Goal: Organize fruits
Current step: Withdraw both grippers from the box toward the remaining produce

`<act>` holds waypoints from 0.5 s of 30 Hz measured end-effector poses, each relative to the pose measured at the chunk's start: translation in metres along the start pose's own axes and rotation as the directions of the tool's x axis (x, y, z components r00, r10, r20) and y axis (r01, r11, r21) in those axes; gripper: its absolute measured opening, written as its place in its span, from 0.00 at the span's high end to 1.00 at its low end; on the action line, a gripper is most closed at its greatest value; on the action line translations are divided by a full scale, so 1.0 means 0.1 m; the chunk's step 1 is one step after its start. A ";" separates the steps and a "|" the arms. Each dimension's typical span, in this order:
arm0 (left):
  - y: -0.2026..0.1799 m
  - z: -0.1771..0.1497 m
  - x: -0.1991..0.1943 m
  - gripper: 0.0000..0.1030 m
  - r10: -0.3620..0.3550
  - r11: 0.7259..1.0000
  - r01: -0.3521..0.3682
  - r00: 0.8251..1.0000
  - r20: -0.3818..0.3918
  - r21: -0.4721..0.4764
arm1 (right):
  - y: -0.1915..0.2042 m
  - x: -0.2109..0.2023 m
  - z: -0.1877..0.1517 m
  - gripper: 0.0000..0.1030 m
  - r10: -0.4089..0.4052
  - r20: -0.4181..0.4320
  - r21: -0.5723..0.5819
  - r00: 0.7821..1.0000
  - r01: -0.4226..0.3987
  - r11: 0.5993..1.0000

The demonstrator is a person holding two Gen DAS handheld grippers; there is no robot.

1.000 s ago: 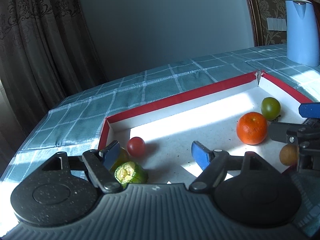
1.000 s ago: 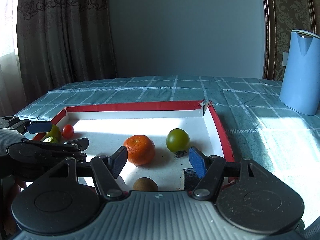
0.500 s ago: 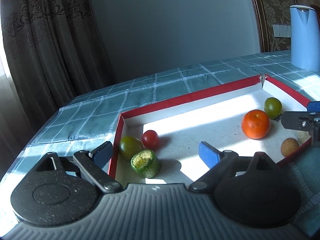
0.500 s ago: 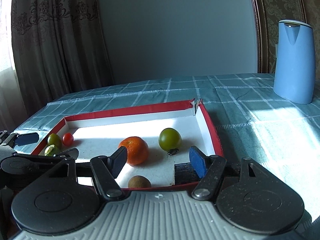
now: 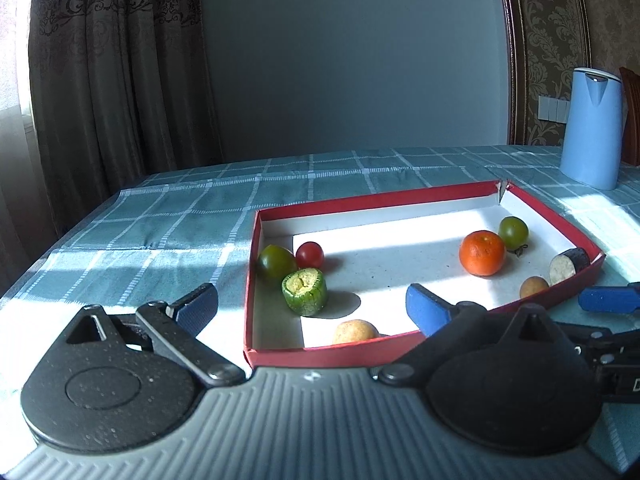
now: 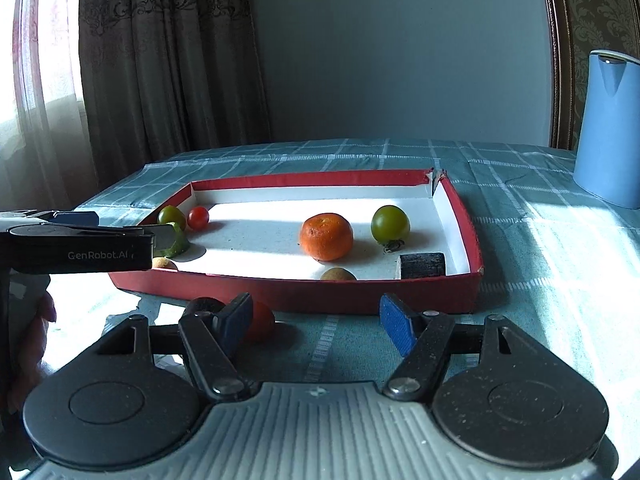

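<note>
A red-rimmed tray (image 5: 400,196) (image 6: 312,178) with a white floor holds an orange (image 5: 482,253) (image 6: 327,236), two green tomatoes (image 5: 513,228) (image 5: 275,261), a red cherry tomato (image 5: 309,255) (image 6: 199,217), a cut green piece (image 5: 304,291), two small brown fruits (image 5: 354,332) (image 5: 534,286) and a dark cut piece (image 6: 423,265). My left gripper (image 5: 312,306) is open and empty at the tray's near left corner. My right gripper (image 6: 316,318) is open and empty in front of the tray. A red-orange fruit (image 6: 260,320) lies on the cloth behind its left finger.
A blue kettle (image 5: 592,128) (image 6: 610,128) stands on the teal checked tablecloth (image 5: 160,220) at the right. Curtains hang at the left behind the table. The left gripper's body (image 6: 76,246) juts in at the left of the right wrist view.
Both grippers have pulled back from the tray toward its near edge. More of the tray and its fruits shows. Both stay open and empty.
</note>
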State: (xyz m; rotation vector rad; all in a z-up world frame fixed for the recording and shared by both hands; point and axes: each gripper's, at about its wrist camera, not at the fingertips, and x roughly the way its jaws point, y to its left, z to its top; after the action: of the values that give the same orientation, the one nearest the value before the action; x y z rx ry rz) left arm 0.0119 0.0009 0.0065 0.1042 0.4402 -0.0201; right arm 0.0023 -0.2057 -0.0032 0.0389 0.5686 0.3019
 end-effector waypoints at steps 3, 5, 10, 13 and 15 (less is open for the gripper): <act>-0.02 -0.08 -0.13 0.02 -0.020 1.000 0.019 1.000 0.023 0.024 | -0.04 0.03 0.00 0.32 0.013 -0.023 0.027 1.000 -0.013 1.000; -0.04 -0.10 -0.16 0.01 -0.079 0.996 0.078 0.997 0.005 0.037 | -0.08 0.03 0.01 0.32 -0.010 -0.019 0.050 1.000 0.011 0.999; -0.29 -0.16 -0.25 0.00 -0.171 0.974 0.166 0.985 0.015 0.151 | -0.32 0.09 0.01 0.32 -0.049 -0.065 0.166 0.997 0.059 0.984; -0.43 -0.18 -0.24 0.00 -0.184 0.966 0.181 0.983 0.002 0.185 | -0.45 0.07 0.02 0.32 -0.031 -0.058 0.249 0.998 0.045 0.968; -0.48 -0.18 -0.20 0.00 -0.193 0.962 0.193 0.981 -0.017 0.195 | -0.49 0.06 0.02 0.32 -0.022 -0.054 0.271 0.998 0.036 0.962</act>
State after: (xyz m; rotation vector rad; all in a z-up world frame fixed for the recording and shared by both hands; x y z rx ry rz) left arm -0.0160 -0.0448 -0.0057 0.2554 0.4443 -0.2564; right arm 0.0214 -0.2505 -0.0103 0.2888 0.6576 0.1948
